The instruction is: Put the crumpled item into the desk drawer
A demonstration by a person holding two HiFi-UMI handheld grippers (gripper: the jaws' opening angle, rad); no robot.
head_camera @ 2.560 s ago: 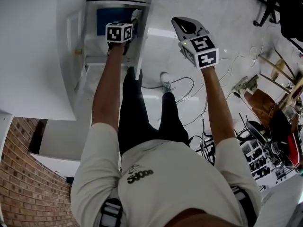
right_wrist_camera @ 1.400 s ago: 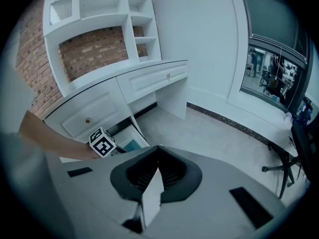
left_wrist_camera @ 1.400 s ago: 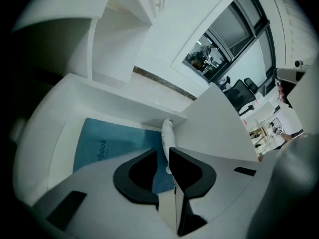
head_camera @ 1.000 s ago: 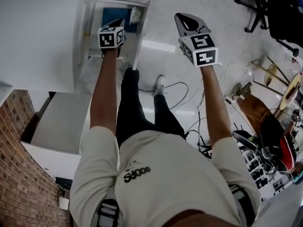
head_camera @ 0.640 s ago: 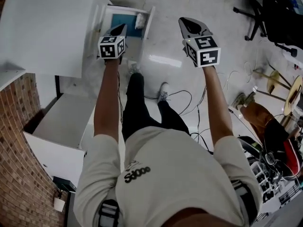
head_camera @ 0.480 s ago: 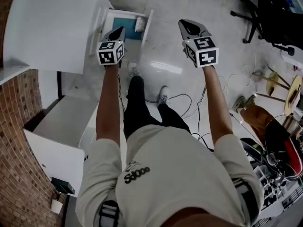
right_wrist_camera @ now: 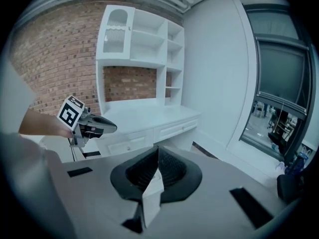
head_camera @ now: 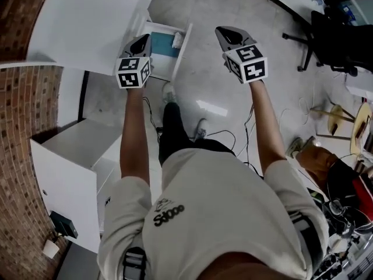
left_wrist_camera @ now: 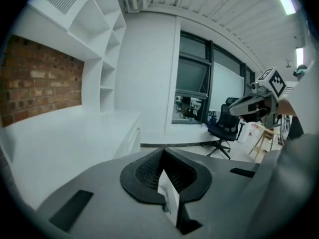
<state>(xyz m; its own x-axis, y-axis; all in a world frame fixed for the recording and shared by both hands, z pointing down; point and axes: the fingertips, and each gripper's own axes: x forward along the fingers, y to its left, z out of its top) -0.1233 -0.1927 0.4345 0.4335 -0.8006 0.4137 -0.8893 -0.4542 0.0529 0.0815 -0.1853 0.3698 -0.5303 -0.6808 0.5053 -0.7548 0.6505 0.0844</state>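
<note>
Left gripper [head_camera: 141,41]: jaws closed, empty
Right gripper [head_camera: 232,37]: jaws closed, empty
Crumpled item [head_camera: 178,40]: lying inside the open drawer [head_camera: 165,45], 12 o'clock in the head view
Done: placing, apparently
Left: probably shutting the drawer

I hold my 2 bare arms stretched forward, roughly parallel and well apart. The left grey 2-jaw gripper [head_camera: 143,39] sits at the end of my left forearm [head_camera: 133,134], jaws pressed together, with its black-and-white left marker cube [head_camera: 133,72] facing up. The right grey 2-jaw gripper [head_camera: 229,35] is about level with it on my right forearm [head_camera: 263,127], jaws likewise closed tip to tip, and its right marker cube [head_camera: 247,63] is turned slightly sideways.
</note>
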